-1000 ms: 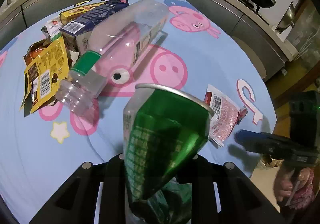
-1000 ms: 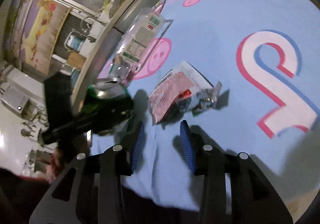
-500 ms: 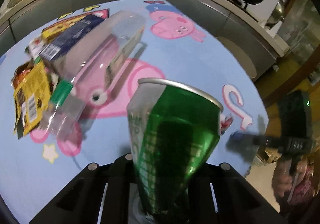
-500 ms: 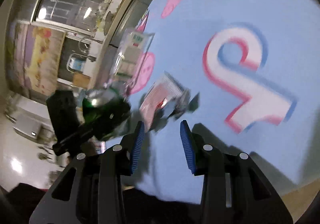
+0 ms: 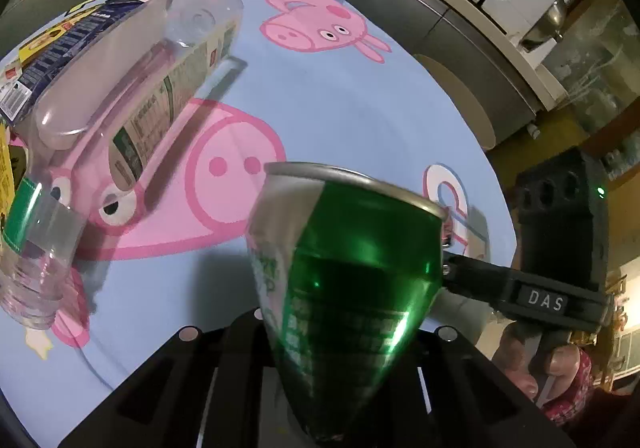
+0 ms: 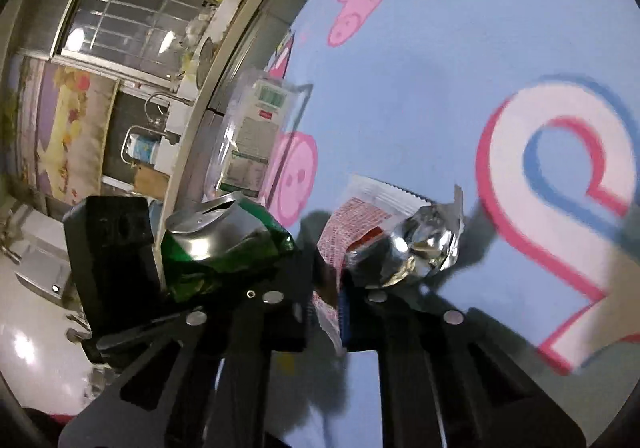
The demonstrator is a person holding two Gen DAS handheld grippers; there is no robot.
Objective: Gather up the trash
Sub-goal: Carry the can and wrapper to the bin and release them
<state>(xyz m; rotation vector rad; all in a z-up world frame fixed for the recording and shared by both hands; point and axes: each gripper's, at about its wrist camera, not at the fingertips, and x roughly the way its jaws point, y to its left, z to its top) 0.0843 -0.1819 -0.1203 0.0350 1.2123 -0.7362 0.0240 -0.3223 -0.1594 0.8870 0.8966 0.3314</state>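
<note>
Wrapper (image 6: pixel 384 232) newly pinched—tablecloth (image 6: pixel 420 88) perhaps rumpled

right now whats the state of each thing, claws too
green can: crushed, gripped in the left claw
red wrapper: torn open, pinched in the right claw, which has just closed
clear bottle: empty, uncapped, lying on its side
blue box: lying flat behind the bottle

Glossy green metal can (image 5: pixel 352 288), clear smooth plastic bottle (image 5: pixel 120 96), crinkled foil wrapper (image 6: pixel 400 240), matt tablecloth (image 5: pixel 360 104).
</note>
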